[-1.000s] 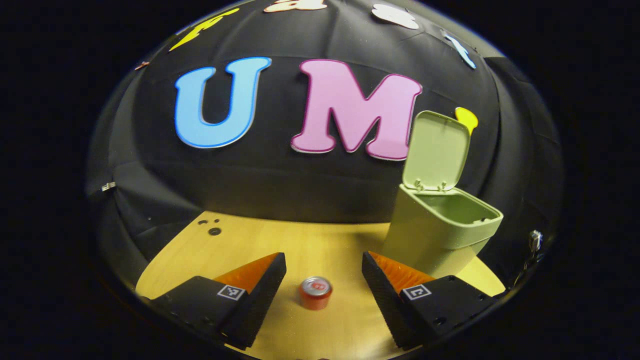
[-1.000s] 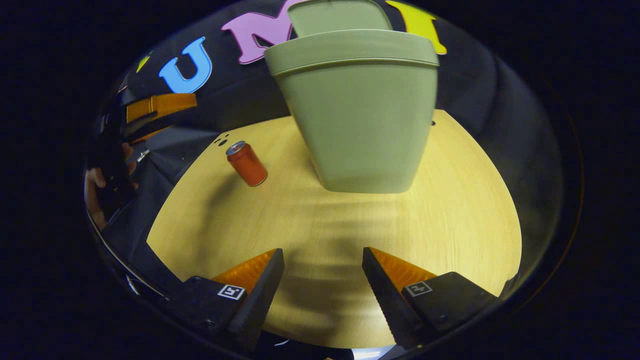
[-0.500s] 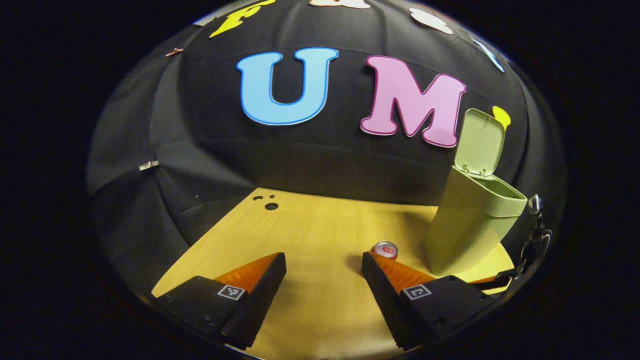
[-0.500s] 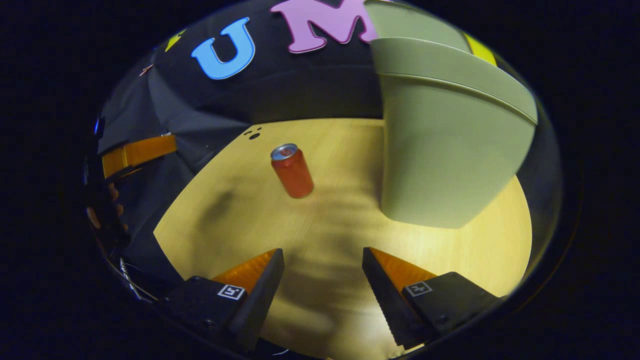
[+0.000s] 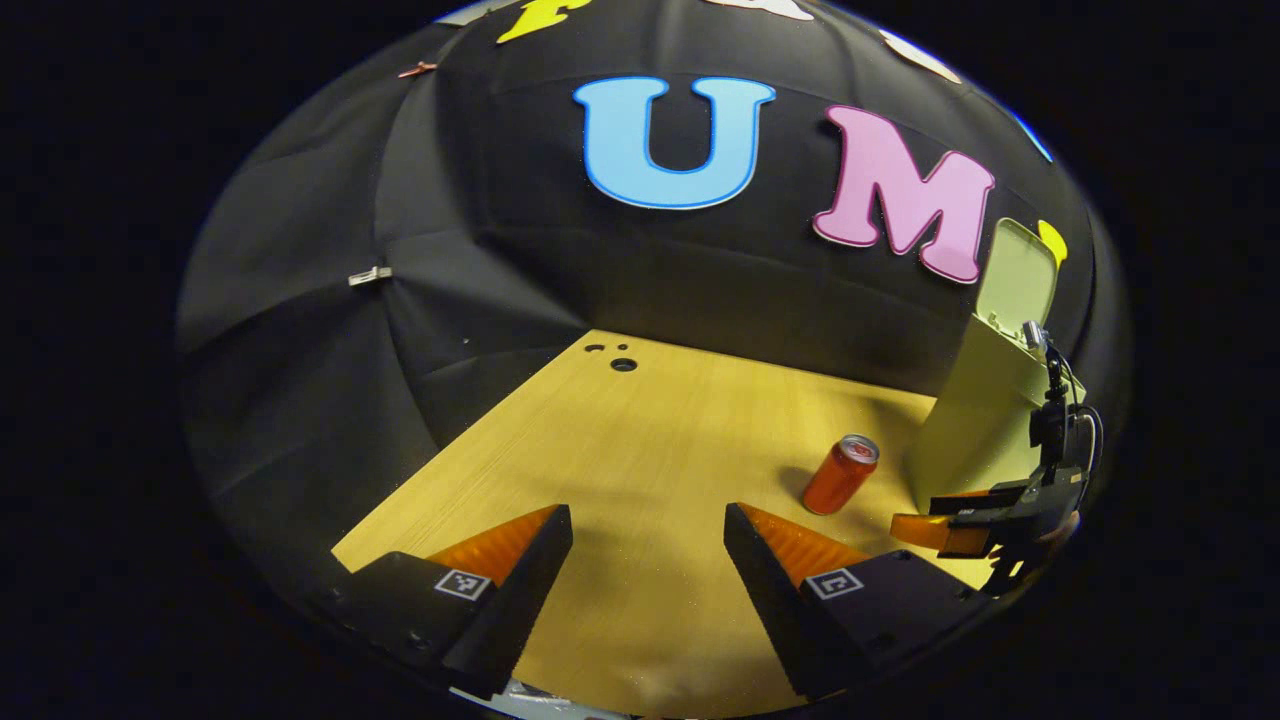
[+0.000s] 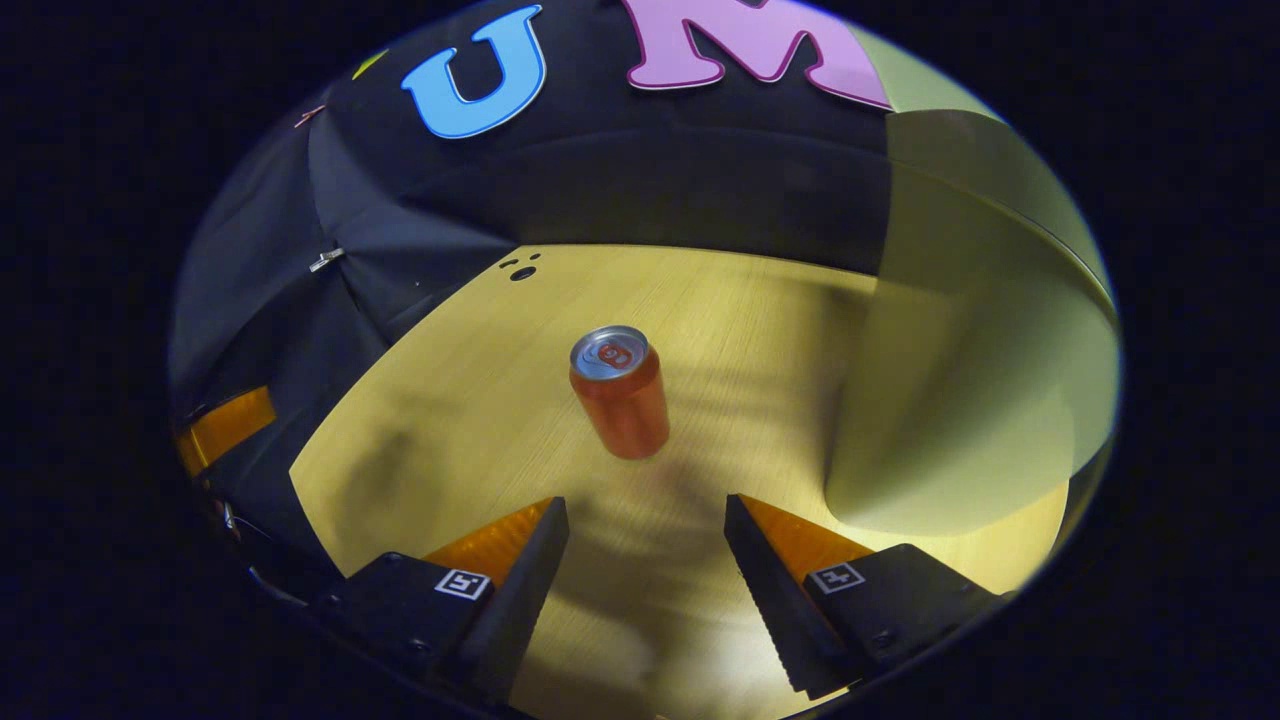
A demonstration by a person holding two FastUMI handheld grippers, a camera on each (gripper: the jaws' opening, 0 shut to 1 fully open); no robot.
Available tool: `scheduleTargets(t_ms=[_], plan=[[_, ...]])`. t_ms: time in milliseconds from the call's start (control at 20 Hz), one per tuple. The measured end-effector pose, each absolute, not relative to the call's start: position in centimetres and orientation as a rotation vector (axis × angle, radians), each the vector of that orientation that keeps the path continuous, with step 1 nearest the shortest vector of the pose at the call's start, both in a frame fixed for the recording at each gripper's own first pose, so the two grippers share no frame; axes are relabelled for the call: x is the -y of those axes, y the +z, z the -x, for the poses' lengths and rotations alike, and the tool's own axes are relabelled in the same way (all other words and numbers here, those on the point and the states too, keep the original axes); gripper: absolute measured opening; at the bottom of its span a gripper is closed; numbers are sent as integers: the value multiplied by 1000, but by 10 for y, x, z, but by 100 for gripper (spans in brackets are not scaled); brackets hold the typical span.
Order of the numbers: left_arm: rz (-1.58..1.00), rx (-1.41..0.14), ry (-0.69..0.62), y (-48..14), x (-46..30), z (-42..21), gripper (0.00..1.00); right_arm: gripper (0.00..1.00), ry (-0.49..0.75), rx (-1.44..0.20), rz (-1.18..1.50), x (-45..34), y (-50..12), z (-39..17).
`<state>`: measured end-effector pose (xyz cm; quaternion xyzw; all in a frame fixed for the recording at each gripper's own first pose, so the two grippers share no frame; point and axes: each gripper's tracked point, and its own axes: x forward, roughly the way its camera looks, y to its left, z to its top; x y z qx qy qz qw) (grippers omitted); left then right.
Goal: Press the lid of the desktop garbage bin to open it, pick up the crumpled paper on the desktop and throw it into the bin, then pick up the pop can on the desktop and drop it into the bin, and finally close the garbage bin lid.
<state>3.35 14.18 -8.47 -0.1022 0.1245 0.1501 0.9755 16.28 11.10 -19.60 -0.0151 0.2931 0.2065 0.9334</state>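
Note:
A red pop can (image 6: pixel 621 392) stands upright on the wooden desktop (image 6: pixel 460 420), a short way ahead of my right gripper (image 6: pixel 646 560), which is open with nothing between its fingers. In the left gripper view the same pop can (image 5: pixel 840 475) stands to the right, beside the green bin (image 5: pixel 975 425), whose lid (image 5: pixel 1015 280) is up. My left gripper (image 5: pixel 648 565) is open over bare desktop, well left of the can. The right gripper (image 5: pixel 960 525) shows at the far right of the left gripper view, in front of the bin. The bin's wall (image 6: pixel 985 370) rises at the right of the right gripper view.
Small round holes (image 5: pixel 620 362) mark the desktop near its far corner. Black cloth walls close the booth behind and to the left. The left gripper's finger (image 6: pixel 222 428) shows at the left rim of the right gripper view.
My left gripper has swung left and away from the can, which now sits far right in its view. My right gripper has turned left from the bin and now faces the can, closer.

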Motion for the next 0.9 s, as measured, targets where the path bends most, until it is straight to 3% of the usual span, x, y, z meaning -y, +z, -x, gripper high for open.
scheduleTargets(t_ms=[450,900], plan=[[249,-276,387,-101,-172,-16,98,99,460,-591,85,-158,-208,-204],[246,-313,420,-115,-177,-1,98,99,385,-593,99,-162,-217,-244]])
